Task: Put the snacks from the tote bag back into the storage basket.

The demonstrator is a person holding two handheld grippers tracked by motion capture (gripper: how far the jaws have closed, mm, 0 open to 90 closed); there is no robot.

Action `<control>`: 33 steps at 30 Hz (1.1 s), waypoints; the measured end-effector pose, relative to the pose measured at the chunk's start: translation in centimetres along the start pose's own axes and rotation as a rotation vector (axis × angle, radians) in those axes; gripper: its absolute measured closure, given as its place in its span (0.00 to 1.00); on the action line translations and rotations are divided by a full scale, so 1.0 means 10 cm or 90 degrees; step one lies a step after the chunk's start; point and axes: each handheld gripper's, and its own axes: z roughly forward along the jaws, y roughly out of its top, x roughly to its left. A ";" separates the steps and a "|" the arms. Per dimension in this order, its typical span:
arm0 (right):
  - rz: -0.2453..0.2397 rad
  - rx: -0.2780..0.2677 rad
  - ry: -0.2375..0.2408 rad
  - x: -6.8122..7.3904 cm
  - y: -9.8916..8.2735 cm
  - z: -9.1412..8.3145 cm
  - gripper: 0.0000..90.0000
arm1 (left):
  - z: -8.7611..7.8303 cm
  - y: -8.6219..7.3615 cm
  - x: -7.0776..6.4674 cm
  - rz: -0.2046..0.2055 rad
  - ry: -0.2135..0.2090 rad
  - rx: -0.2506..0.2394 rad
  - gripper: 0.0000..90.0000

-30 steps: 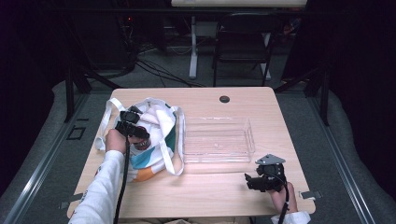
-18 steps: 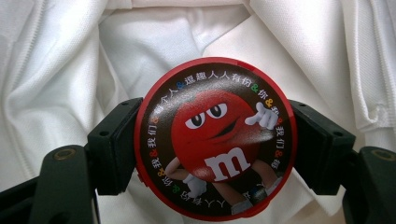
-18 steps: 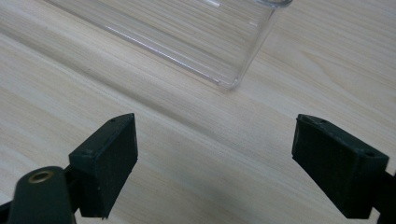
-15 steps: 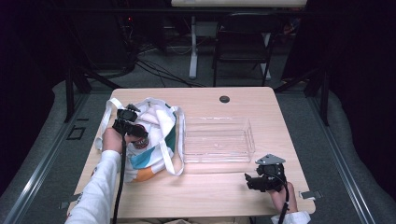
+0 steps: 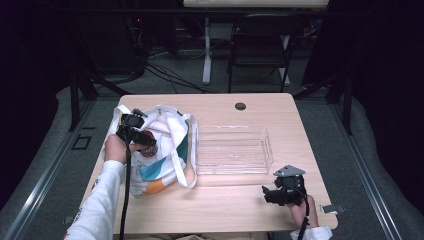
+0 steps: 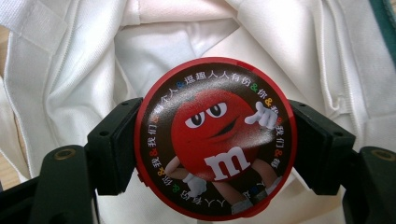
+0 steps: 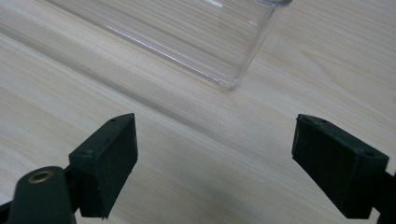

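- Currently, your left gripper (image 6: 215,154) has its jaws clamped on the two sides of a round red candy tin (image 6: 215,137), held just above the open mouth of the white tote bag (image 5: 165,145) at the left of the table (image 5: 235,210).
- Risk, slipping: the jaws press on a smooth curved rim (a narrow contact on each side), so a quick tilt could let the tin drop back into the bag.
- Risk, snagging: the bag's cloth and straps (image 5: 186,150) lie close around the tin; a low path could drag the bag along.
- Risk, collision: the clear plastic tray (image 5: 232,150) sits just beside the bag; its thin wall is hard to see and could be knocked.
- Your right gripper (image 5: 278,194) rests near the tray's near corner, jaws wide apart, holding nothing.
- Count: one tin, one bag, one tray, two grippers.
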 end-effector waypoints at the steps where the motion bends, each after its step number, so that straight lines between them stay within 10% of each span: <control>1: -0.003 0.003 0.000 0.00 0.00 0.00 0.15 | -0.01 0.00 -0.01 0.002 0.001 -0.001 0.29; 33: -0.013 0.004 0.001 0.02 0.01 -0.01 0.15 | -0.39 0.10 -0.21 0.039 -0.006 -0.034 0.29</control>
